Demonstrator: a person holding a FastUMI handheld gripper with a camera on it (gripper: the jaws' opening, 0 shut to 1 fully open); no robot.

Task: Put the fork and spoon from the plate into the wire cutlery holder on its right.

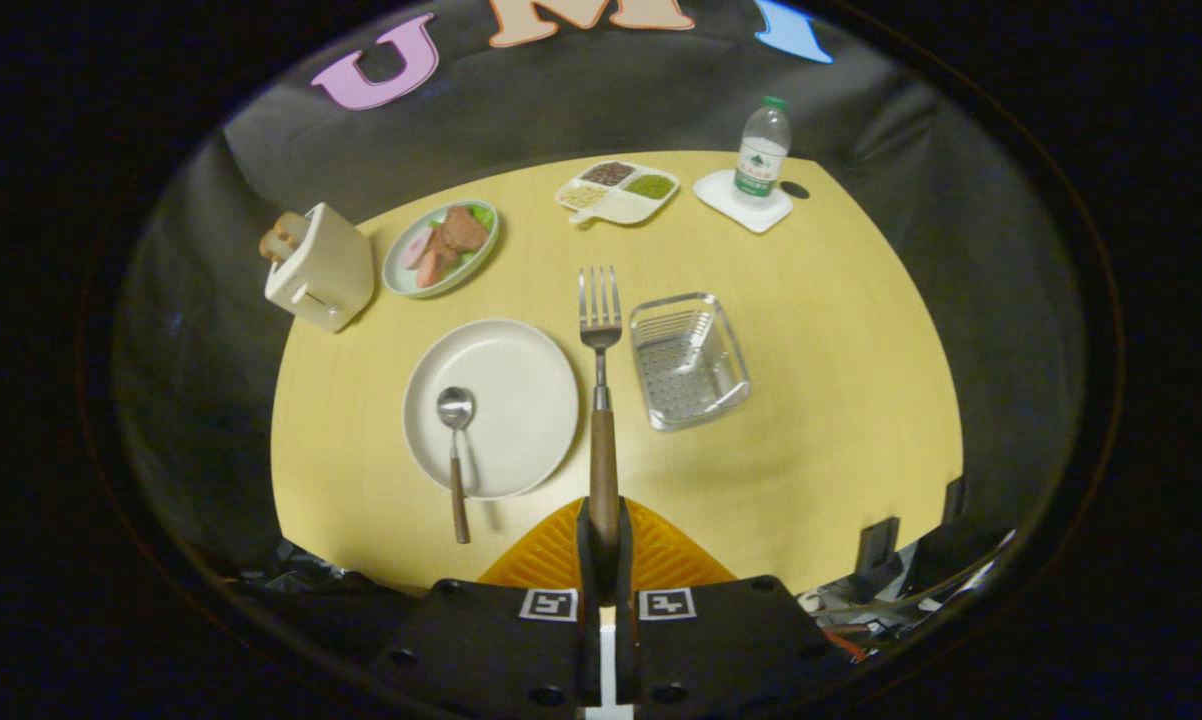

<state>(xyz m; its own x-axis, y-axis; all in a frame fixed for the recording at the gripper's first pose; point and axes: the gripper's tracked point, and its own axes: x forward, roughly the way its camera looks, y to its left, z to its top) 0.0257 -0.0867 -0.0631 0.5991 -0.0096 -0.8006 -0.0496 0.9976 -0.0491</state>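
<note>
The tongs (603, 545) were pinched nearly closed on the wooden handle of the fork (600, 400), which stuck straight out ahead, tines farthest away and lifted over the table (821, 450). Held only at the handle's end, it could swing or slip during the move. Ahead to the left, the spoon (455, 440) lay on the plate (521, 400). Ahead to the right sat the wire cutlery holder (688, 360); its low walls might let the long fork tip out.

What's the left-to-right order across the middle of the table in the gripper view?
Spoon on the plate → fork, its handle clamped in the gripper → wire cutlery holder.
</note>
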